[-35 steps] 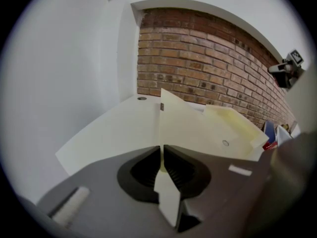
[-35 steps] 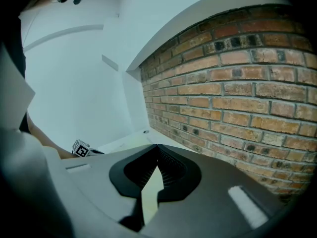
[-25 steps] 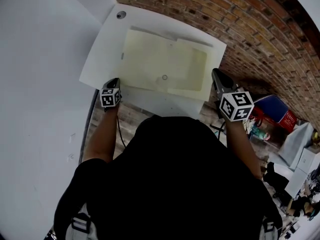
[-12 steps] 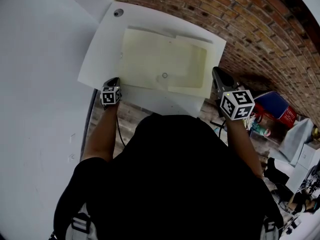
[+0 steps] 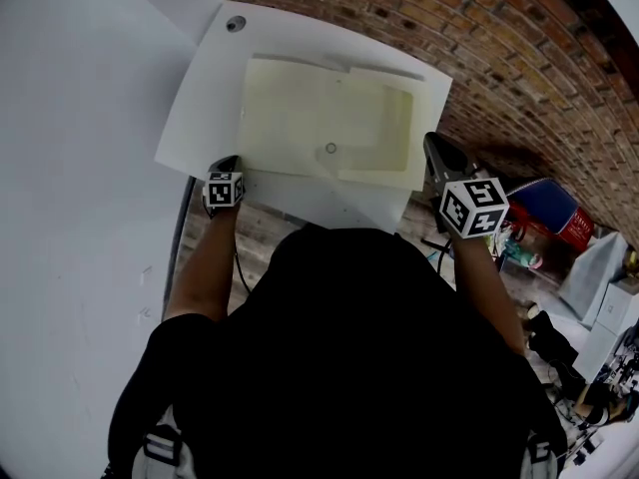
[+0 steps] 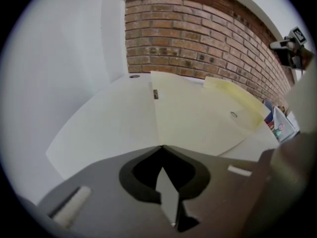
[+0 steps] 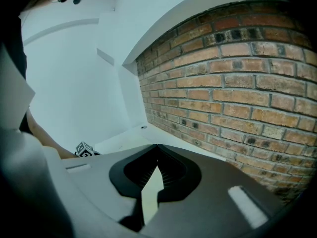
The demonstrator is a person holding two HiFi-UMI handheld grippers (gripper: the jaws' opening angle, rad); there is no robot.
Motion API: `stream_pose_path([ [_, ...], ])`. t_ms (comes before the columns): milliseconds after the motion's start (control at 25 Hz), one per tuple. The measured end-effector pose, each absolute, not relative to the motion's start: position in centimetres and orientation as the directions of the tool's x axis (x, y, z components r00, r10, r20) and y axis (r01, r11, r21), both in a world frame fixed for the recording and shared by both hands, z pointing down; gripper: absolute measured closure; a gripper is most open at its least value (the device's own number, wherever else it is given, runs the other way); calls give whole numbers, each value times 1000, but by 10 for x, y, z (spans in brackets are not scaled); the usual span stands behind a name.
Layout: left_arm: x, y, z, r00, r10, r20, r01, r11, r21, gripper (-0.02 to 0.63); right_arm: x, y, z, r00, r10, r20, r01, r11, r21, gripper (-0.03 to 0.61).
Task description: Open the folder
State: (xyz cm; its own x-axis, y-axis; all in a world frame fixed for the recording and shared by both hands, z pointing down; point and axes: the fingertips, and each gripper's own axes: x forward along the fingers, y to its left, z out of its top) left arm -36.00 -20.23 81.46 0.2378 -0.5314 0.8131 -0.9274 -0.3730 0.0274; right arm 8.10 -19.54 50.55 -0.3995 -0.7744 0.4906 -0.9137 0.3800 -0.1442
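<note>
While the cream folder (image 5: 319,118) lay flat on the white bench (image 5: 200,108), the left tool (image 6: 161,148) had its jaws together by its near corner; the right tool (image 7: 157,146) was closed and empty.

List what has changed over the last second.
Nothing visibly moved. The left gripper stays at the near left corner of the folder with its jaws shut, and the right gripper stays shut by the right edge of the table. The folder lies flat on the table as before.
</note>
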Motion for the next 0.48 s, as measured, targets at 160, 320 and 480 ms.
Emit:
stream_pose_path([
  [160,-361,-203,814,242,-541,806,-928,-371,30,612,77,-195,505,-405,-774,487,-911,385,-146,578],
  [320,-362,-204,806,242,-558,794,-932,-360,31,612,74,-193,506,-409,-772,486,-909,388,-150,578],
  [480,-366,-206,802,232,-573,786,-937,-348,22,612,74,-193,506,-415,-771,483,-907,391,-156,578],
])
